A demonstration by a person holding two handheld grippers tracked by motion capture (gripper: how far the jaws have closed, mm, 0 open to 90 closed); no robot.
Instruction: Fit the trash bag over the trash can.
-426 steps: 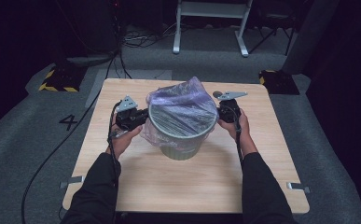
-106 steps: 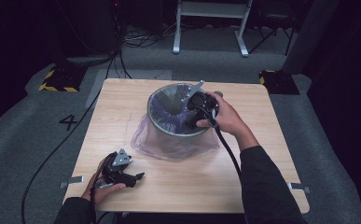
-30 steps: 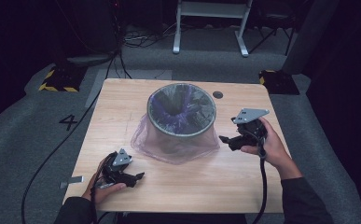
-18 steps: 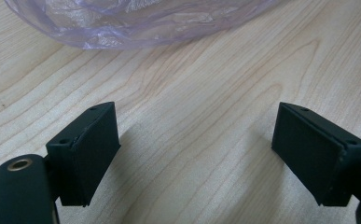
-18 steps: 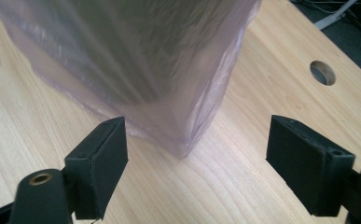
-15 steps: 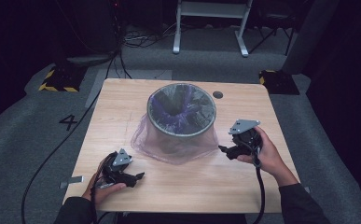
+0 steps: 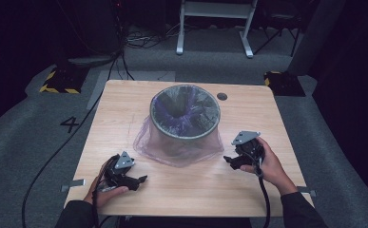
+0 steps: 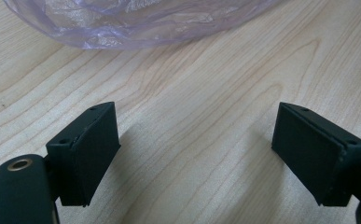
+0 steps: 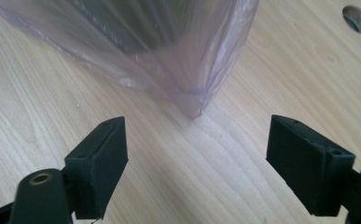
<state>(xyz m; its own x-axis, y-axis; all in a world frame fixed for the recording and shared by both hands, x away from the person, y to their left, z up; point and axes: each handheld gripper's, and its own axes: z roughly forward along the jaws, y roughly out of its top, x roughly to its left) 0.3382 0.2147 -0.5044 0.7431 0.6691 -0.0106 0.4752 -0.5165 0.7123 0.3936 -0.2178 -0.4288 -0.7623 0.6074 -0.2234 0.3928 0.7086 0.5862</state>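
Note:
A round grey bin stands mid-table with a thin purple plastic bag lining it and draped down its outside onto the wood. My left gripper rests on the table at the front left, open, with bare wood between its jaws; the bag's edge lies ahead of it. My right gripper sits low at the bin's right, open and empty, pointing at a corner of the bag and the bin behind it.
The wooden table has a round cable hole behind the bin, also seen as the hole. Cables trail from both grippers off the table's front. Grey floor, a stand's legs and cables lie beyond the far edge.
My right gripper has come down and back toward the table's front right, away from the bin's rim. The left gripper has stayed put on the table.

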